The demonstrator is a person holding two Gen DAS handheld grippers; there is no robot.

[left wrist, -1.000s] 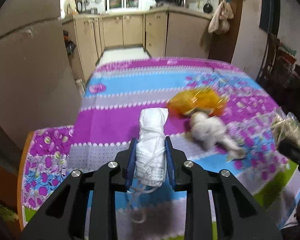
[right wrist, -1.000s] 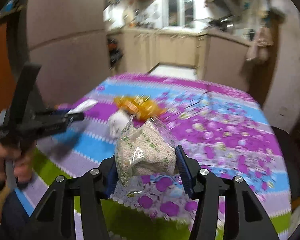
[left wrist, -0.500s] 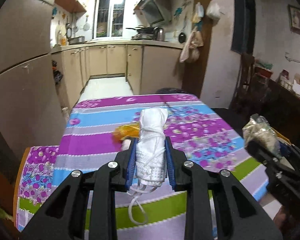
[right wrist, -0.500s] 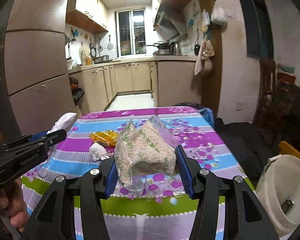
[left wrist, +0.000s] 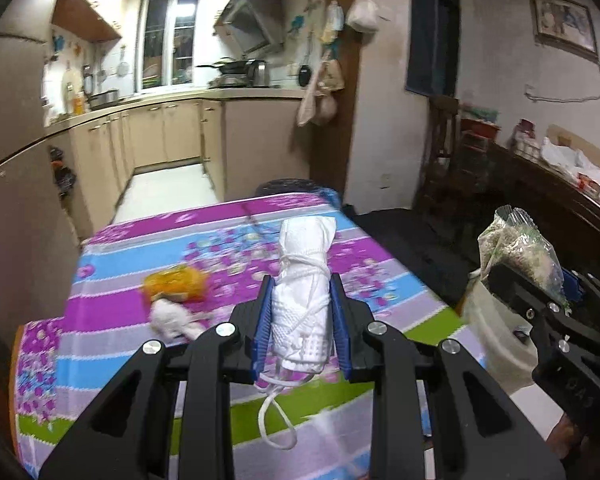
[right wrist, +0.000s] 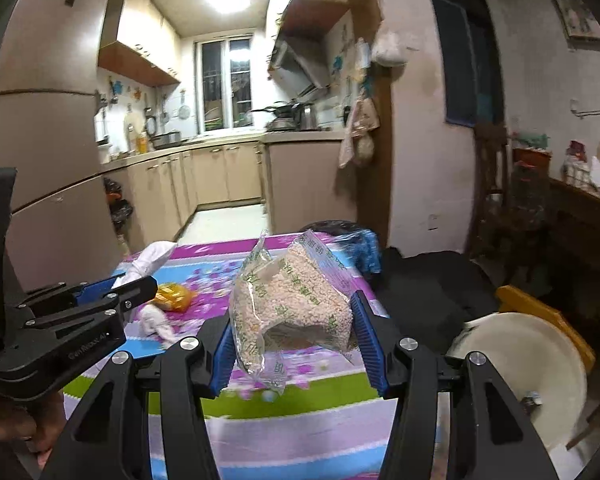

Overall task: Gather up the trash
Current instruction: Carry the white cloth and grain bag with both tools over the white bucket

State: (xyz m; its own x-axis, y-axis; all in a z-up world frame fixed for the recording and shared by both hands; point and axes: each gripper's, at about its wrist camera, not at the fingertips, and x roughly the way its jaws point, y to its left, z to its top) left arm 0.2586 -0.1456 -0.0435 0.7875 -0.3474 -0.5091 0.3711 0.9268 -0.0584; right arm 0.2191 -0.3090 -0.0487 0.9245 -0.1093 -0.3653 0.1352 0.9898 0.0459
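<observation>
**What I cannot make out**

Right of my right gripper (right wrist: pixel 296 344), the white bin (right wrist: pixel 540 364) runs off the frame's lower edge, and the small object inside it is too blurred to identify. Beyond my left gripper (left wrist: pixel 300 320), the orange wrapper (left wrist: pixel 176 284) and crumpled white wad (left wrist: pixel 172 320) smear together.

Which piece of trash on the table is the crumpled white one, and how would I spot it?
Start at the striped floral tablecloth. Toward its left side sits an orange wrapper; the crumpled white tissue lies just in front of it, touching it. It alone on the cloth is pale and wadded.
</observation>
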